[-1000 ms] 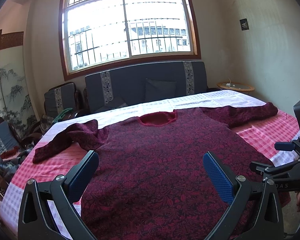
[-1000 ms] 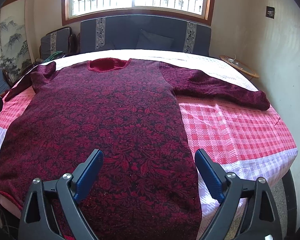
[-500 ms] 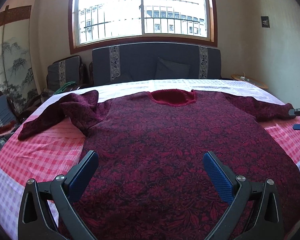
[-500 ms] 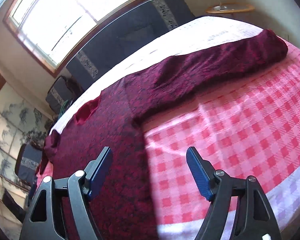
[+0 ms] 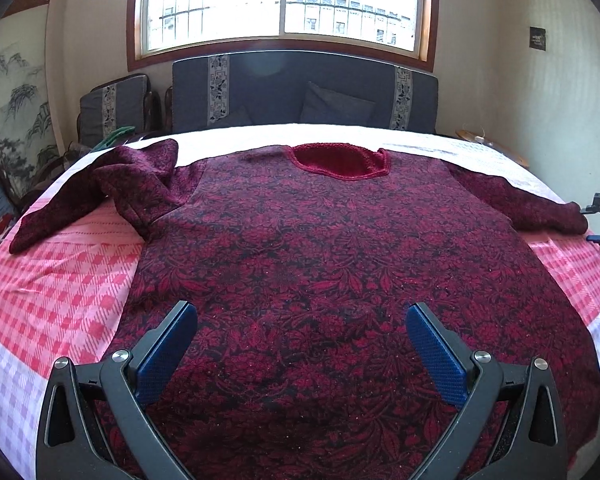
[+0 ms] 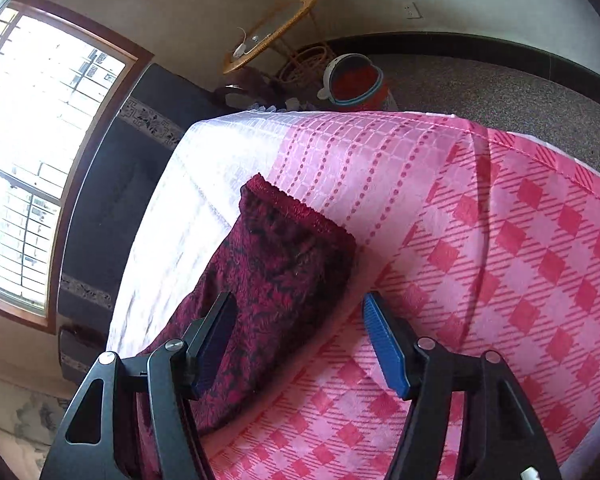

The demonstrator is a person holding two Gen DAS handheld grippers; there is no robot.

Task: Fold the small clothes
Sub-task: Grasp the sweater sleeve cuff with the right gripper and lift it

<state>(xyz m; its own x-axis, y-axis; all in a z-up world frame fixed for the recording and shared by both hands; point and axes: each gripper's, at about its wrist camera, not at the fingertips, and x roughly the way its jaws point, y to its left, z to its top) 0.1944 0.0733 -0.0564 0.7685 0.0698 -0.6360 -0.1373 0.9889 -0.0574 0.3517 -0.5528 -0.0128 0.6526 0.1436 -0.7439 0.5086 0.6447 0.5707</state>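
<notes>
A dark red floral sweater (image 5: 320, 248) lies face up on a bed with a pink checked sheet (image 5: 60, 280). Its red collar (image 5: 340, 162) points toward the window. The left sleeve (image 5: 132, 188) is bunched and folded over itself, while the right sleeve (image 5: 520, 208) lies stretched out. My left gripper (image 5: 300, 312) hovers open over the sweater's lower body, holding nothing. My right gripper (image 6: 300, 304) is tilted over the right sleeve's cuff (image 6: 296, 248). Its jaws are closing with the sleeve's edge between them, and the pads are not pressing on it. It also shows at the left view's right edge.
A dark sofa (image 5: 300, 92) and an armchair (image 5: 112, 108) stand behind the bed under the window. Beyond the bed's right corner are a wicker side table (image 6: 272, 36) and a red bucket (image 6: 356, 84) on the grey floor. The bed's edge (image 6: 520, 140) runs close past the cuff.
My right gripper swept from the sweater's hem out along the right sleeve to the cuff, rolling over and narrowing its jaws. My left gripper sank a little and centred on the sweater.
</notes>
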